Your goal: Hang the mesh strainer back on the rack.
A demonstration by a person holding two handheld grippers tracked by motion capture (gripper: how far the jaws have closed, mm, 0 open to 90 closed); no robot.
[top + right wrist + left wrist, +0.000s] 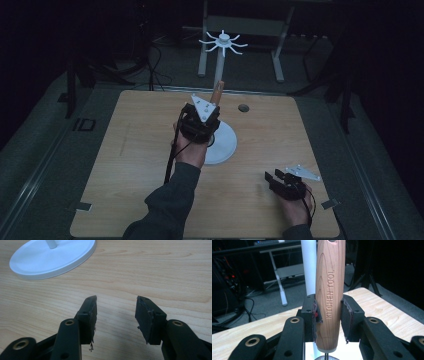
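Because its handle is stiff, smooth turned wood, the kitchen tool (328, 297) should stay rigid but could slide if pinched lightly, so the thick lower part of the handle looks the safest place to hold. At left-centre of the surface (125, 150), the left gripper (328, 318) has its 2 jaws closed on that lower handle, upright just beside the white stand (223, 140). Near the right edge, the right gripper (116, 317) rests with jaws moderately apart, holding nothing.

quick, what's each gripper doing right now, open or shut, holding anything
Left gripper: shut on the wooden handle stamped KITCHEN TOOL, held upright by the white stand.
Right gripper: open, holding nothing, over the table.
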